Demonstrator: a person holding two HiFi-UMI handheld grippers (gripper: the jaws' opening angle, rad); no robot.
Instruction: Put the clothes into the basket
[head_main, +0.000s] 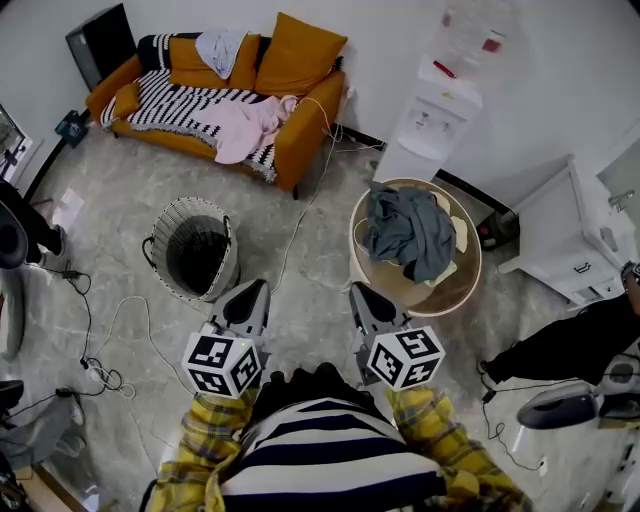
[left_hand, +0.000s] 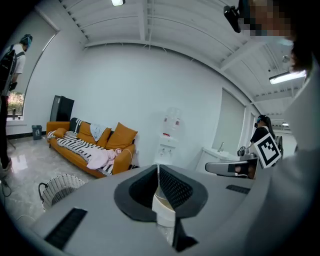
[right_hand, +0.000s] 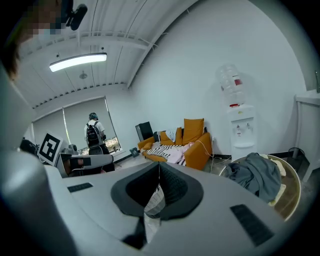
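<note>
Closed right claw (right_hand: 159, 168), grey garment (right_hand: 253, 175) beyond

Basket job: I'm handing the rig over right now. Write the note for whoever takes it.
Left gripper: shut, empty.
Right gripper: shut, empty.
Basket: ahead of the left gripper, looks empty.
Clothes: grey garment heaped on the round table, ahead of the right gripper. Pink garment and pale garment lie on the sofa, further back.
Done: nothing shows in the basket.
Left: every garment. The grey garment lies closest to the right gripper, so it is probably the first pick.
</note>
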